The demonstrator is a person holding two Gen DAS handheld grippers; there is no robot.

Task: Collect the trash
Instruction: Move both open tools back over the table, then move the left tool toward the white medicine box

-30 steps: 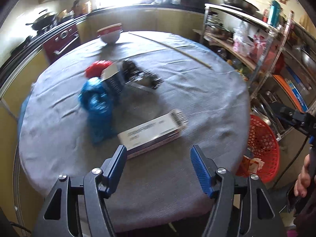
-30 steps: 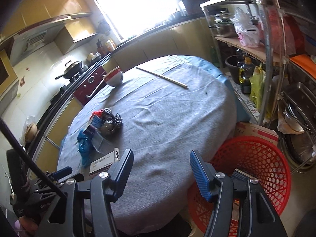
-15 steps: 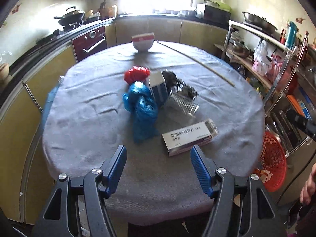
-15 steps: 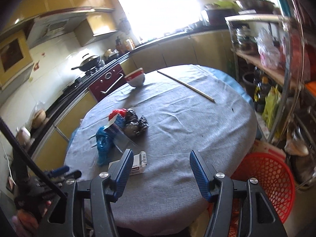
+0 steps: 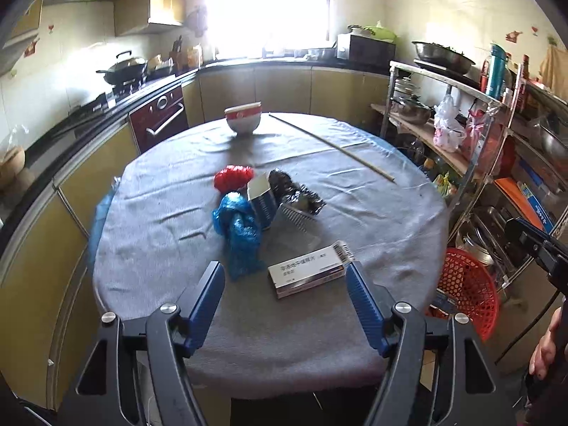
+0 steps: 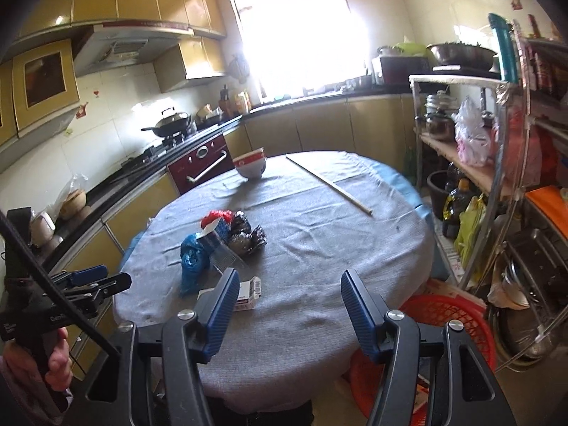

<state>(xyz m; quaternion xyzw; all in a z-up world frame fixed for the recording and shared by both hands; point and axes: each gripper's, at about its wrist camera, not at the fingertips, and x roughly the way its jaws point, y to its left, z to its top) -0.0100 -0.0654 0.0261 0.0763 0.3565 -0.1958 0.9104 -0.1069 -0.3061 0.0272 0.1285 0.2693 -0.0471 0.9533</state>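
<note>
Kitchen: round table [image 5: 372, 220] under grey cloth is sitting by a rack, bowl [image 5: 243, 119] at its far side.
Trash: blue bag [image 5: 238, 230], red wad [image 5: 232, 176], foil [image 5: 296, 191] and carton [image 5: 263, 201] are lying bunched mid-table; box [image 5: 309, 272] is lying nearer.
Basket: red basket [image 5: 465, 284] is standing on the floor beside the table (likely there to take the trash).
Left gripper [image 5: 285, 296]: hovering, tilting down at the box, jaws opening, nothing between.
Right gripper [image 6: 287, 307]: hovering over the near edge, jaws parted, holding nothing.
</note>
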